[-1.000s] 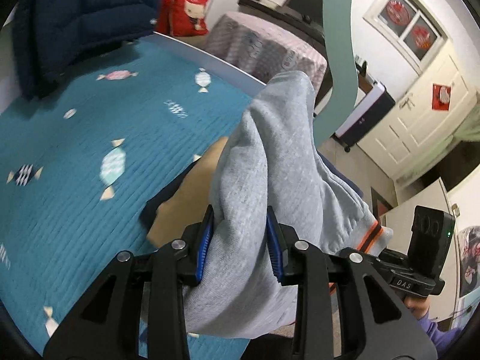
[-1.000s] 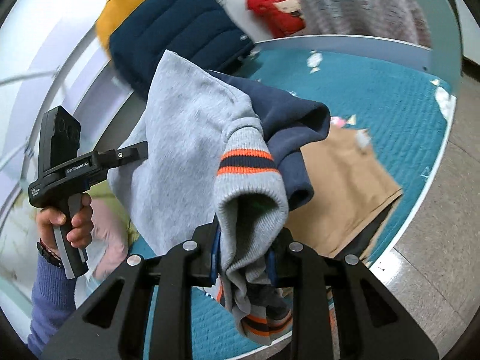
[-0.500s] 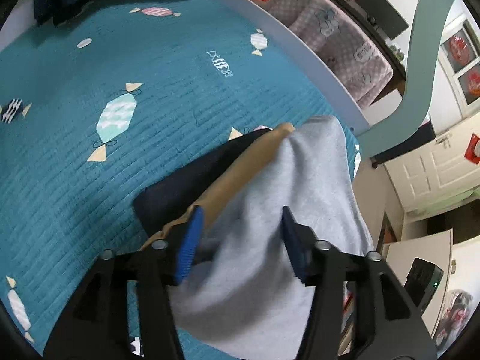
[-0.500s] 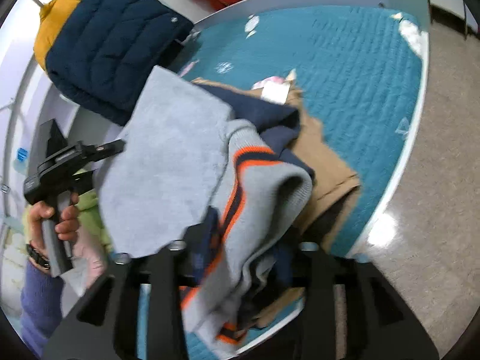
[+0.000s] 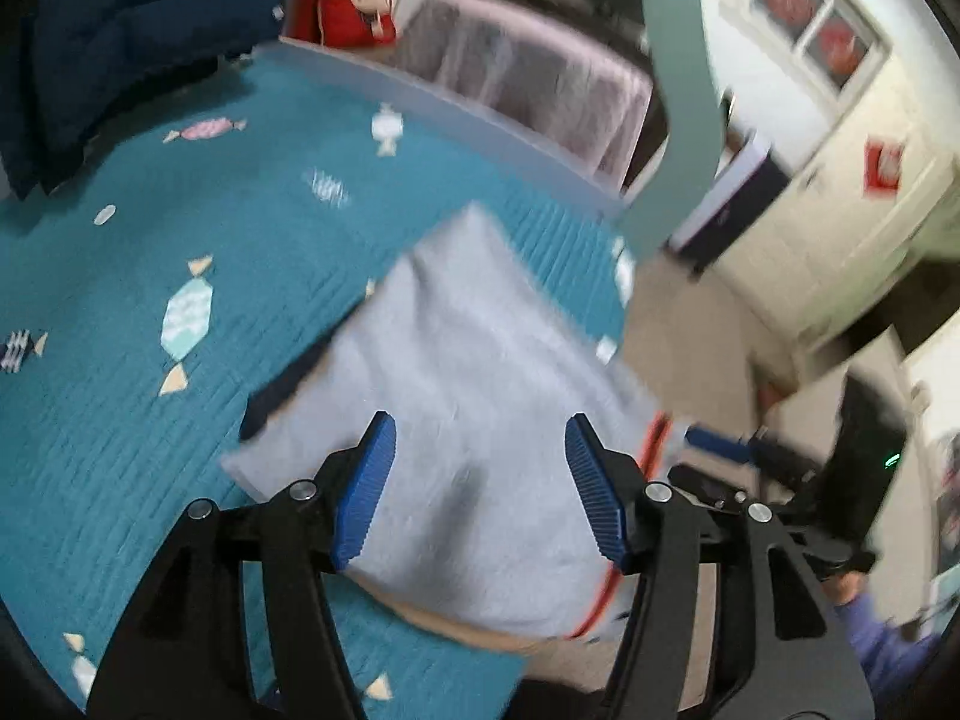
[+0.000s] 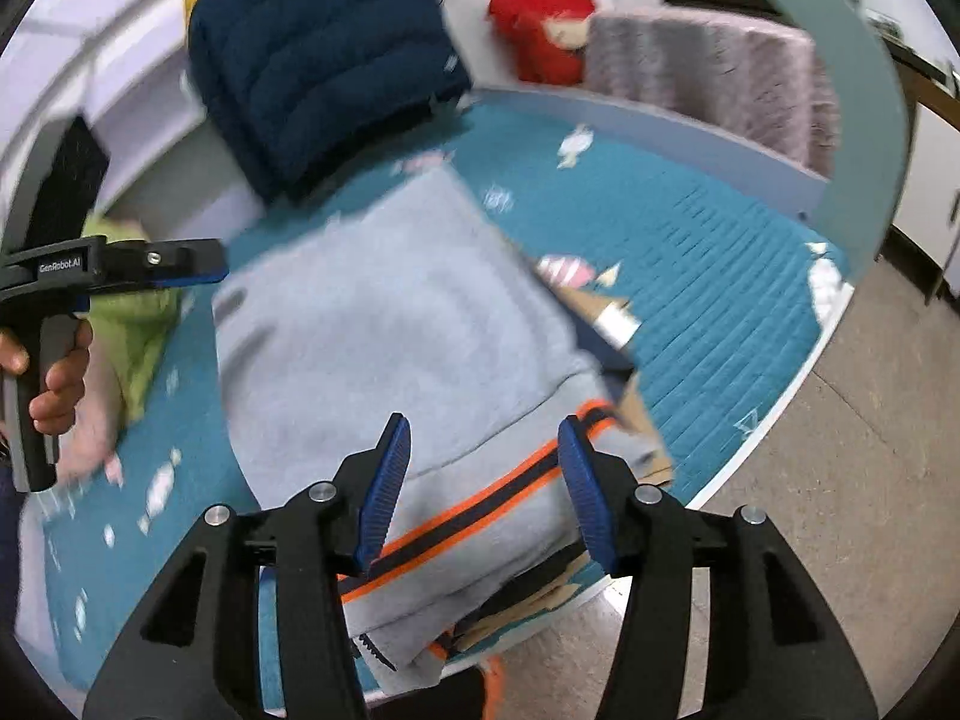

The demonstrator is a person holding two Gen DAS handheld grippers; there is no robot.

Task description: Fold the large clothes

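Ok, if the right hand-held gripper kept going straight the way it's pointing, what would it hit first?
Most likely the grey sweater lying folded on the teal bedspread. The right hand-held gripper stands open, its jaws having just been opening, aimed at the orange-striped hem. Blur makes depth uncertain.

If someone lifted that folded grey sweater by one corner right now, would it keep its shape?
Probably not. The grey sweater looks like soft knit lying in loose layers, so it would likely droop and unfold. Its ribbed, orange-striped hem suggests stretch. The fabric probably isn't slippery.
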